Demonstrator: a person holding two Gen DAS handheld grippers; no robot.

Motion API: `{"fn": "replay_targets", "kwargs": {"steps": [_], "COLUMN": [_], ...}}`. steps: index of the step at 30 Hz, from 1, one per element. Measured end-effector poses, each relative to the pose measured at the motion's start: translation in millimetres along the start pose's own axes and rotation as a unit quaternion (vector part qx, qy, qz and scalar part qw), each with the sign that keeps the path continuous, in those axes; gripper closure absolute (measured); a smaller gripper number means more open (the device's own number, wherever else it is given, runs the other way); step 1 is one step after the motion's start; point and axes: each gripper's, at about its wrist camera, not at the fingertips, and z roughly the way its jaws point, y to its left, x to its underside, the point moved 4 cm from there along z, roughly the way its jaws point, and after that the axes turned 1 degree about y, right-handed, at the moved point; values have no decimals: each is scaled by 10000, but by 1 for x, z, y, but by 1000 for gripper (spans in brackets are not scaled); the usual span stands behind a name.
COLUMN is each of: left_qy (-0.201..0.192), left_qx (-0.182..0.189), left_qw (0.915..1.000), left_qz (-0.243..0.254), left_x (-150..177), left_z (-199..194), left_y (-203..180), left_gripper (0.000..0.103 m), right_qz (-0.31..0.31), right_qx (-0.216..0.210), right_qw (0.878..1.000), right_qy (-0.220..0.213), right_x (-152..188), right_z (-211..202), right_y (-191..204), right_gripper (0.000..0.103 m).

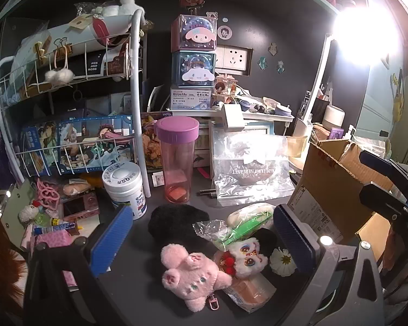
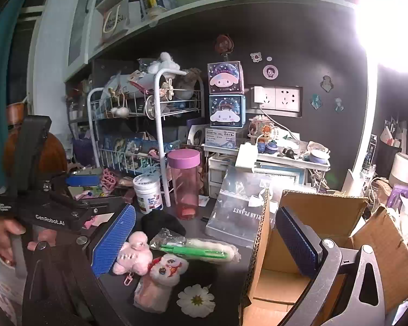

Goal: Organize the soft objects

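A pink plush pig (image 1: 191, 274) (image 2: 133, 255) lies on the dark desk beside a white big-eyed plush (image 1: 247, 255) (image 2: 167, 269), a black furry piece (image 1: 176, 222) (image 2: 161, 224), a white flower (image 1: 283, 262) (image 2: 195, 300) and a bagged green item (image 1: 244, 225) (image 2: 195, 251). My left gripper (image 1: 204, 239) is open and empty, its jaws standing either side of the toys. My right gripper (image 2: 204, 241) is open and empty, its right finger (image 2: 296, 241) over the open cardboard box (image 2: 326, 247) (image 1: 337, 187).
A pink bottle with a purple lid (image 1: 176, 160) (image 2: 185, 184), a white jar (image 1: 125, 190) (image 2: 148, 193), a clear bag (image 1: 250, 168) (image 2: 236, 206) and a white wire rack (image 1: 68, 103) (image 2: 149, 125) crowd the back. A bright lamp (image 1: 367, 35) glares at right.
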Motion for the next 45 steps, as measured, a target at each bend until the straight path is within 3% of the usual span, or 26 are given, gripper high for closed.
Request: {"fn": "replay_targets", "kwargs": {"steps": [45], "left_qy": [8], "left_qx": [40], "left_qw": [10000], "left_qz": [5], "left_x": [2], "left_z": [2], "left_y": [1], "left_gripper": [0], "right_qz": [-72], "right_qx": [39], "right_qw": [10000], "right_qy": [24], "right_x": [3], "right_z": [-2], "right_y": [1], "right_gripper": [0]}}
